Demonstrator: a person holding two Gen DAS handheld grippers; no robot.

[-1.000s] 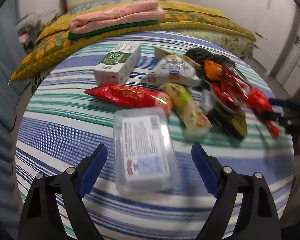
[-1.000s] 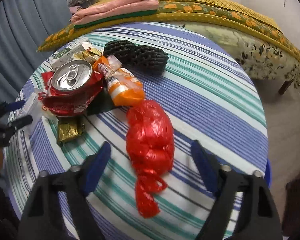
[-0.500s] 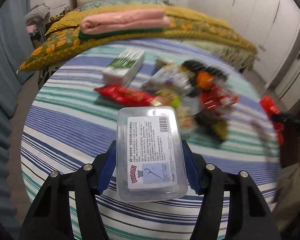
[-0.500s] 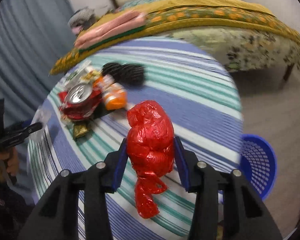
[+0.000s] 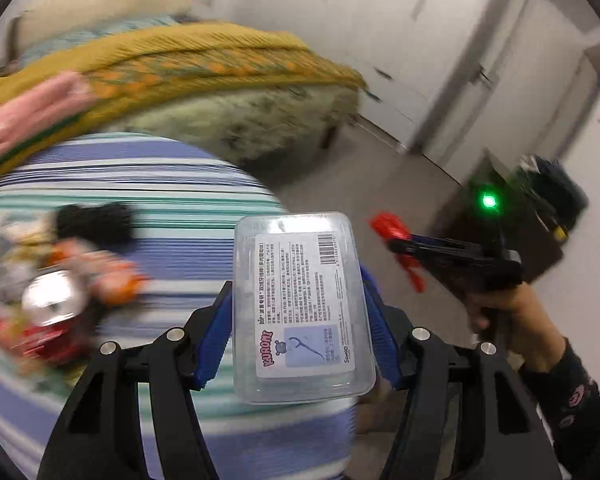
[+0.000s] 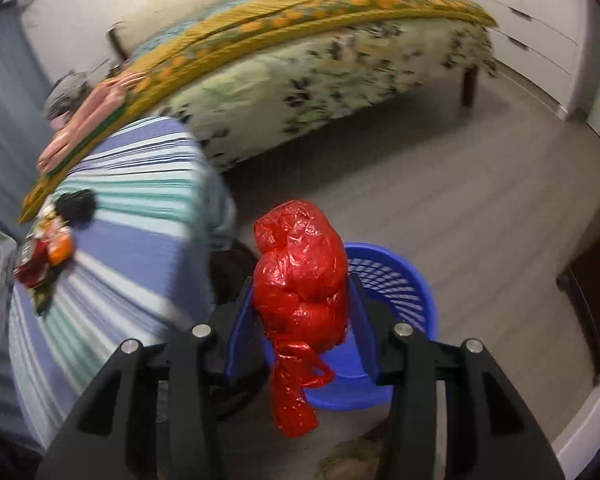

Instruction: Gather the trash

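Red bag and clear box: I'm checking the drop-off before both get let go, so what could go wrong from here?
1. The red bag hangs over the near rim of the blue basket, not its middle; released now, it might catch the rim or miss.
2. The clear box, pinched by its smooth sides in the left gripper, is over the table edge; it could slip to the floor.

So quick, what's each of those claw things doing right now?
Left gripper: shut on the clear plastic box.
Right gripper: shut on the red plastic bag, above the blue basket.

Both tongs closed — plastic box, red bag lifted (off table).
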